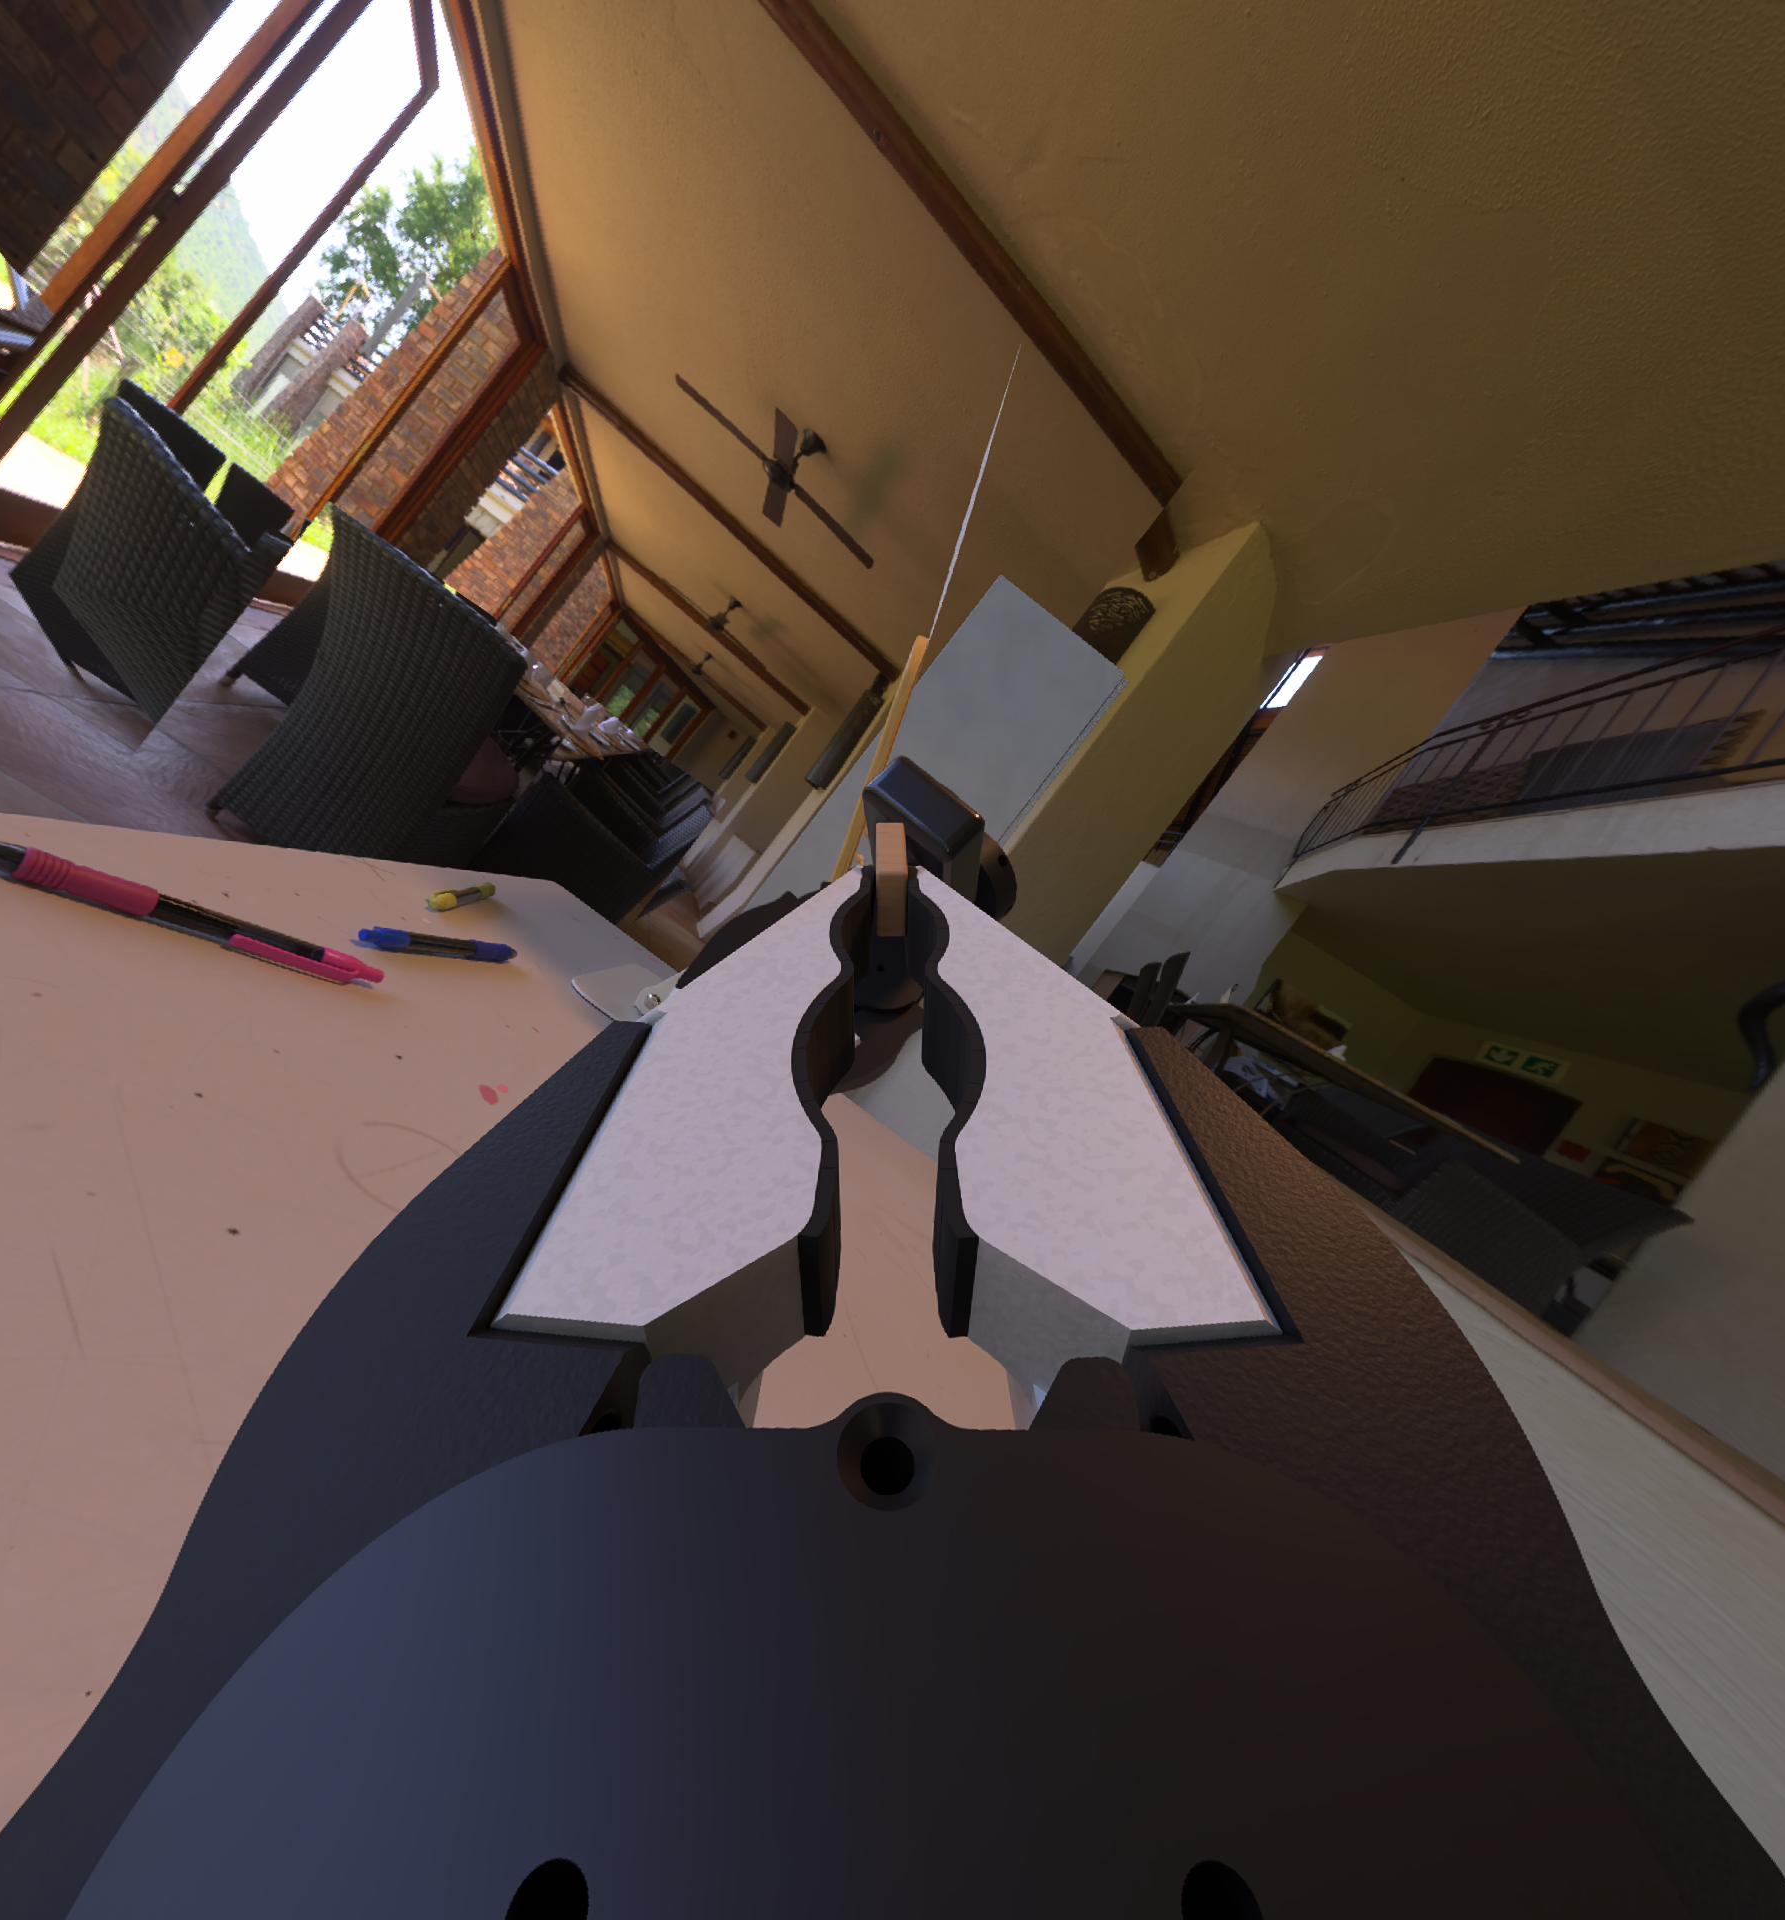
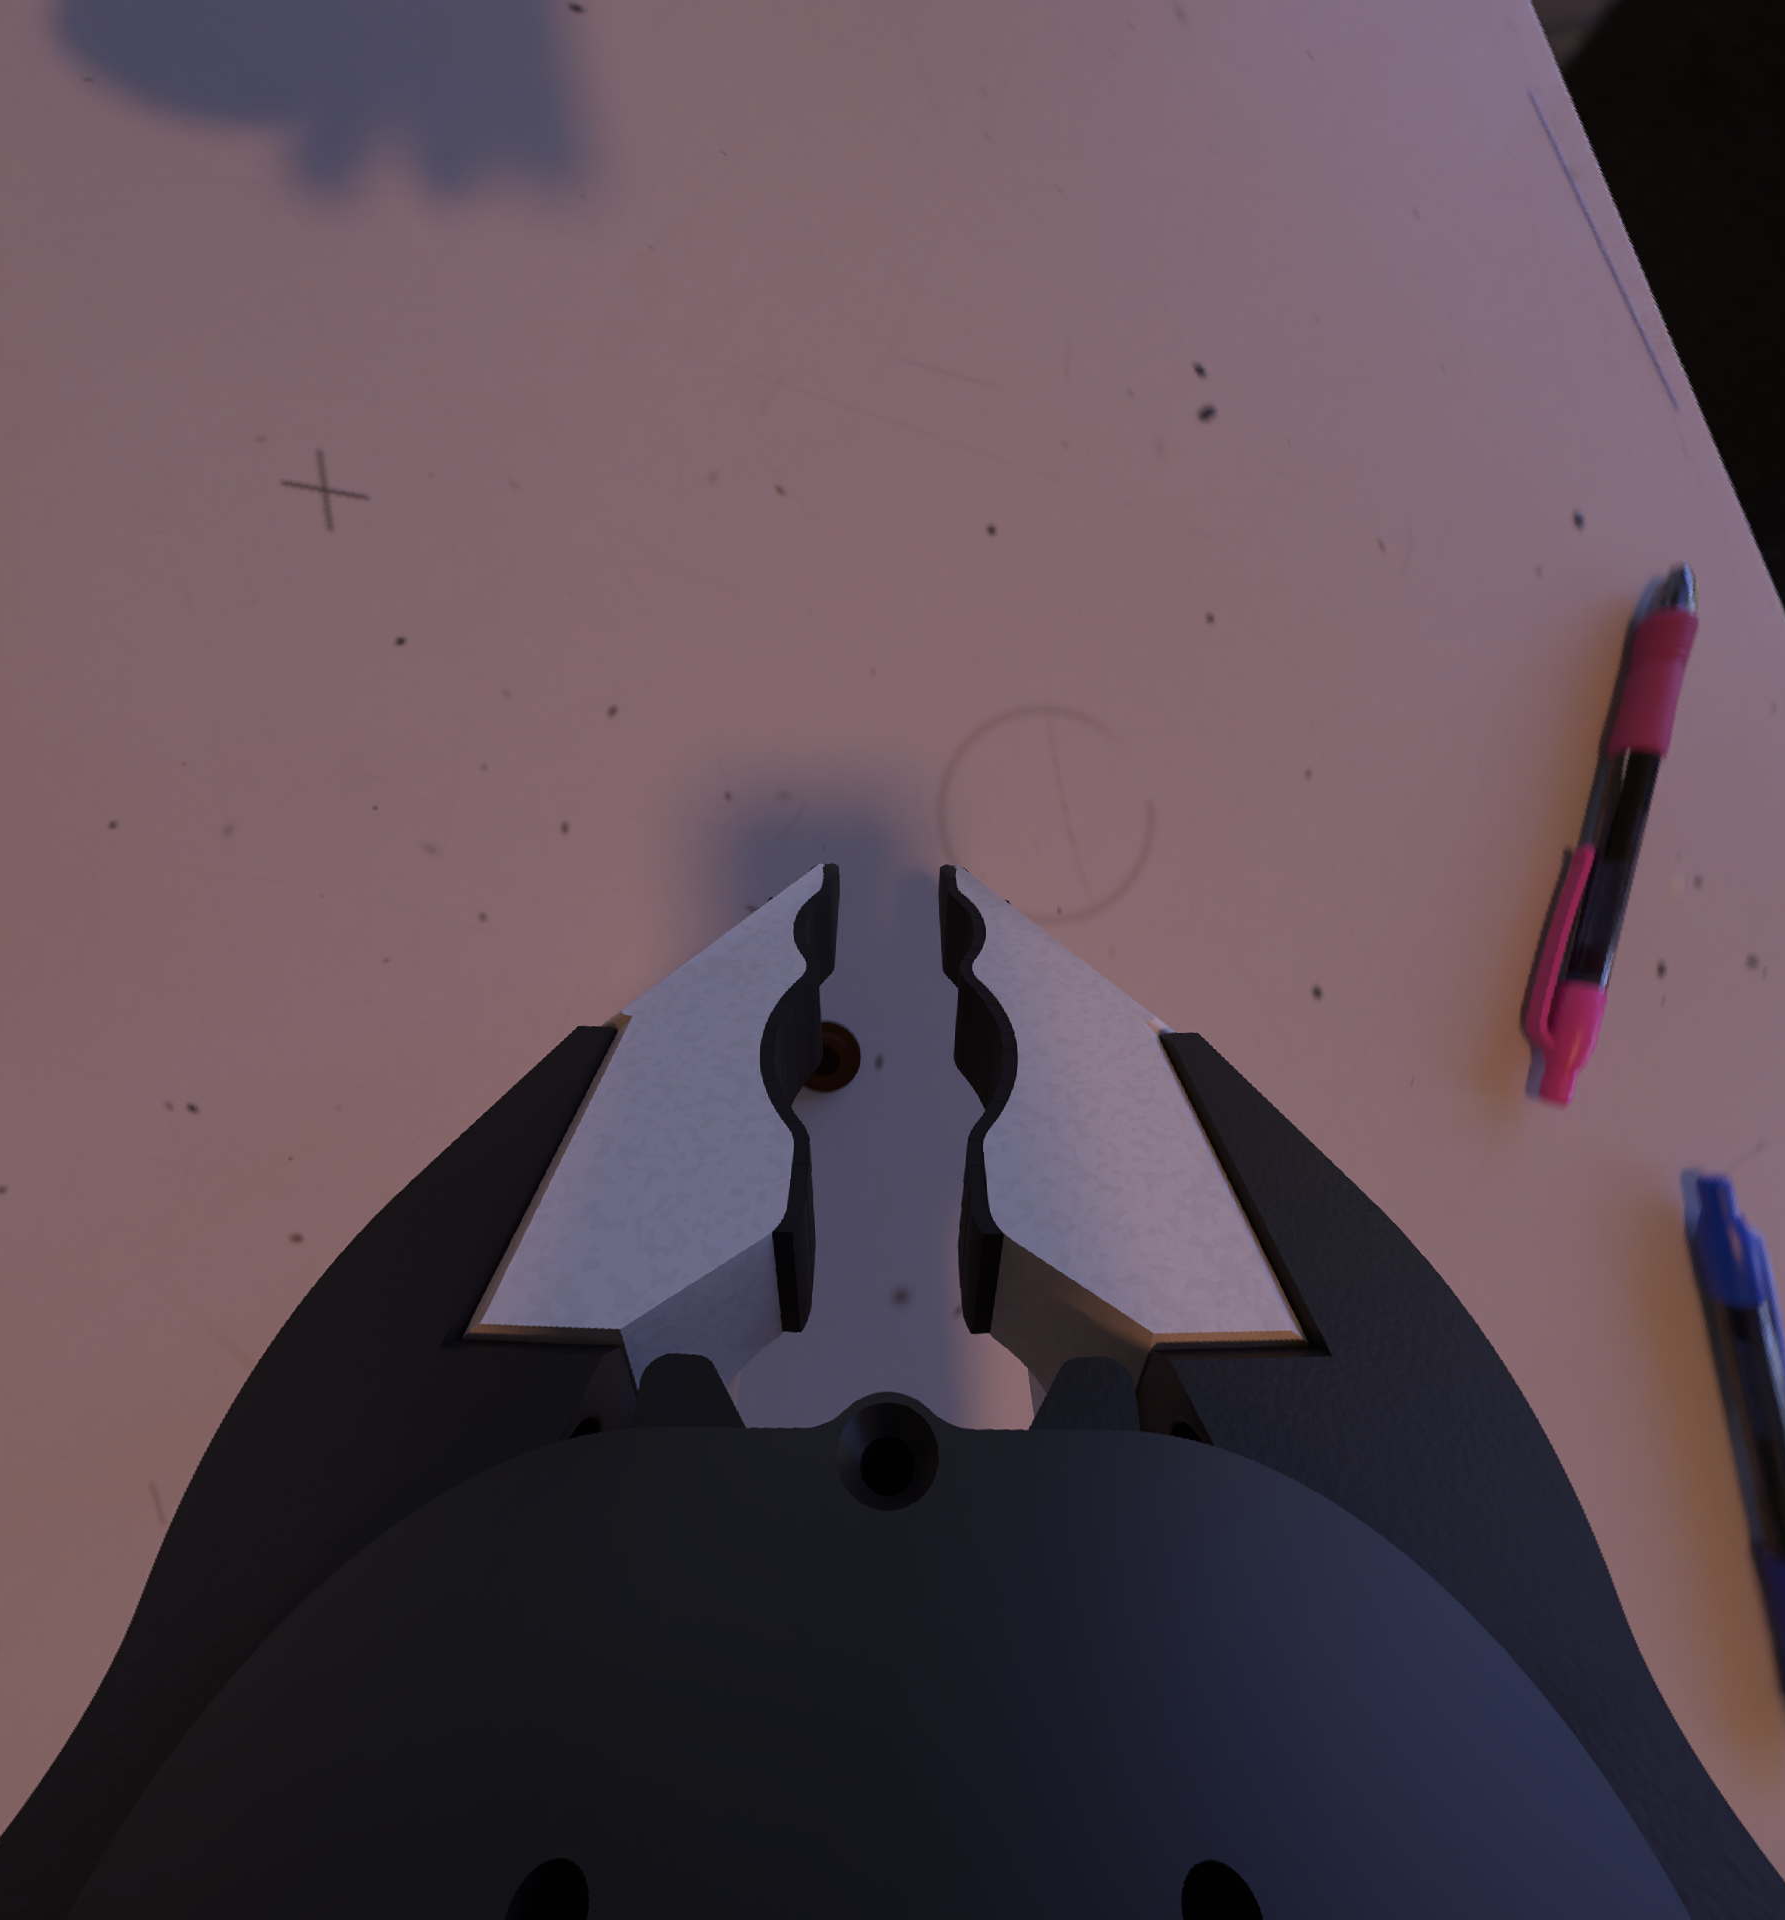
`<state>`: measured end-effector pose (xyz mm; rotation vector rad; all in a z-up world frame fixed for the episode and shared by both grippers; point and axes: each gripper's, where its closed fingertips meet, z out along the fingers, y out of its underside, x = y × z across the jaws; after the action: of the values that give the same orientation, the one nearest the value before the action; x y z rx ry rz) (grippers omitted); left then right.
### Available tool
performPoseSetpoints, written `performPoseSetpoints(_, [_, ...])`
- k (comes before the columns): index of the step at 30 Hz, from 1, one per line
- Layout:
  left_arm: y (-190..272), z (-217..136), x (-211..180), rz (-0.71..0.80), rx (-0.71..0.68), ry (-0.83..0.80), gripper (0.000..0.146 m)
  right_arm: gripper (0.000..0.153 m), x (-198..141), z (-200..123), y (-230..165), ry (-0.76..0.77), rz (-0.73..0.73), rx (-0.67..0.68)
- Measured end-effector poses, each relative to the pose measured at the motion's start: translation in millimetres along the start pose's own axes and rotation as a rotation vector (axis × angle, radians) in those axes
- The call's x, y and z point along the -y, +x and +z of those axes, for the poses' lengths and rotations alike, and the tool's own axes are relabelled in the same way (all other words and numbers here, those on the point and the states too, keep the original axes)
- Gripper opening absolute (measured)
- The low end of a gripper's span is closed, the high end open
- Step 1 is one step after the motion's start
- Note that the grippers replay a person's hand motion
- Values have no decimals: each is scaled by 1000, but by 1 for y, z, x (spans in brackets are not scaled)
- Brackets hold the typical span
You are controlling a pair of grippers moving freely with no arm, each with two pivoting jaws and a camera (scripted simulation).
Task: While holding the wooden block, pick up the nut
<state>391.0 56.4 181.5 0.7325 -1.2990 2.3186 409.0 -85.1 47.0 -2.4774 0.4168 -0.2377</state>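
Observation:
My left gripper (image 1: 890, 896) is shut on a small tan wooden block (image 1: 890, 873), pinched upright between its fingertips and held above the pinkish table (image 1: 140, 1195). A dark gripper body (image 1: 935, 826), probably my right one, shows just beyond the block. In the right wrist view my right gripper (image 2: 888, 883) points down at the table (image 2: 555, 520), open. A small brown nut (image 2: 838, 1060) lies on the table between the fingers, close against the left finger, which hides part of it. The right finger is apart from it.
A pink pen (image 2: 1615, 831) and a blue pen (image 2: 1761, 1455) lie to the right near the table's edge. They also show in the left wrist view, pink (image 1: 171, 914) and blue (image 1: 436, 942), with a small yellow item (image 1: 462, 896). Wicker chairs (image 1: 368, 675) stand beyond the table.

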Motion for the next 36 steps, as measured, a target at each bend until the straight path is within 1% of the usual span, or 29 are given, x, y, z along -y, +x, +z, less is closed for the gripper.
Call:
performPoseSetpoints(3, [-3,2,-3,-18,-10,-4,4,18,-14,7,0,-46,43,-32])
performPoseSetpoints(6, [-1,6,-6,-27,-21,-12,4,19,-18,25,-3,-89,50,12])
performPoseSetpoints(8, [1,7,-8,-14,-19,-24,4,22,-19,29,0,-115,61,13])
performPoseSetpoints(11, [3,6,-7,12,-14,-36,4,25,-13,12,7,-50,102,-46])
performPoseSetpoints(13, [3,5,-8,20,-14,-43,4,18,-20,-7,12,-31,197,-110])
performPoseSetpoints(15, [3,5,-9,16,-21,-46,4,6,-38,-17,7,-79,313,-147])
performPoseSetpoints(17, [2,6,-11,3,-29,-49,4,0,-60,-18,0,-166,375,-188])
performPoseSetpoints(19, [2,7,-14,-11,-38,-55,4,0,-74,-16,-3,-212,364,-249])
performPoseSetpoints(22, [3,8,-17,-18,-48,-67,4,0,-74,-10,0,-175,334,-302])
performPoseSetpoints(24, [4,9,-18,-12,-51,-72,4,0,-71,-7,0,-139,328,-305])
performPoseSetpoints(27, [5,10,-19,-13,-52,-72,4,0,-69,-3,-3,-124,333,-286])
performPoseSetpoints(31, [5,10,-21,-19,-53,-78,4,0,-61,-1,-22,-110,333,-194])
performPoseSetpoints(33, [5,11,-22,-21,-53,-81,4,0,-60,-5,-20,-103,327,-224])
performPoseSetpoints(36, [4,11,-22,-25,-53,-82,4,0,-67,-9,-6,-81,382,-283])
